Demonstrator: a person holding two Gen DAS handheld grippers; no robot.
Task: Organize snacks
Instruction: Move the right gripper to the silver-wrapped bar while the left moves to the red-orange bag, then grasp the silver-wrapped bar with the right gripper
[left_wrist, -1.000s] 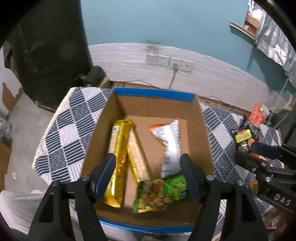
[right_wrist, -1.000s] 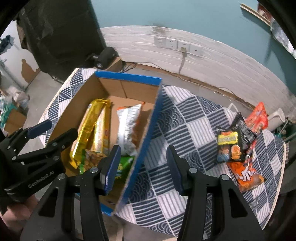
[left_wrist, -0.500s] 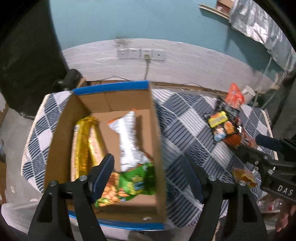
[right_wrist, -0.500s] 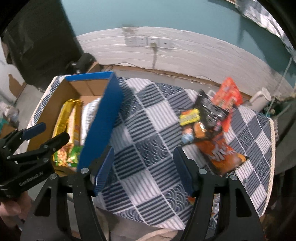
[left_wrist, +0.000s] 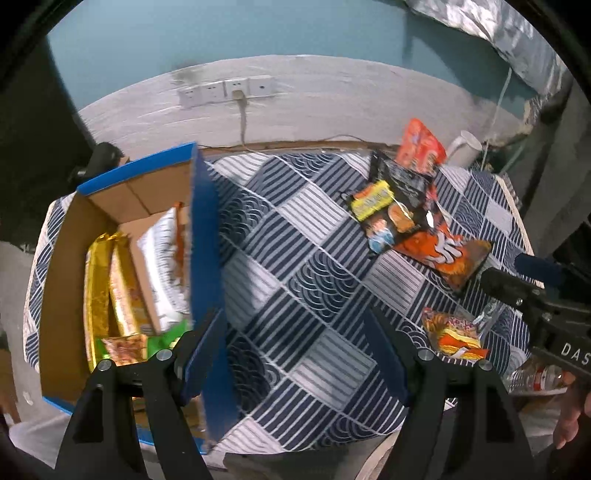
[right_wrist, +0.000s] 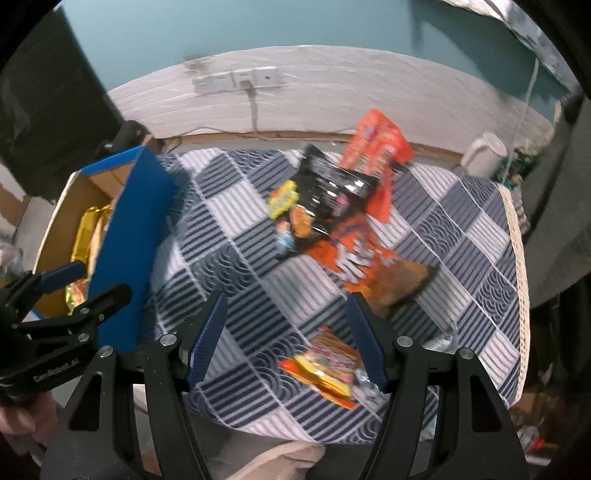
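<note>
Where the crinkly snack packets lie loose on the worktop, a glossy black bag (left_wrist: 397, 206) overlaps a red pouch (left_wrist: 421, 147) and an orange bag (left_wrist: 443, 254), with a small yellow-orange packet (right_wrist: 328, 365) nearer the edge. Both sets of tongs stand well apart and hold nothing: the left tongs (left_wrist: 295, 354) over bare cloth, the right tongs (right_wrist: 286, 339) just above that small packet. A quilted navy-and-white patchwork cloth (left_wrist: 303, 258) covers the worktop. At its left sits a blue-sided cardboard box (left_wrist: 205, 229) holding gold foil bars (left_wrist: 98, 280), a silvery bag (left_wrist: 162, 266) and a green packet (left_wrist: 162, 338).
</note>
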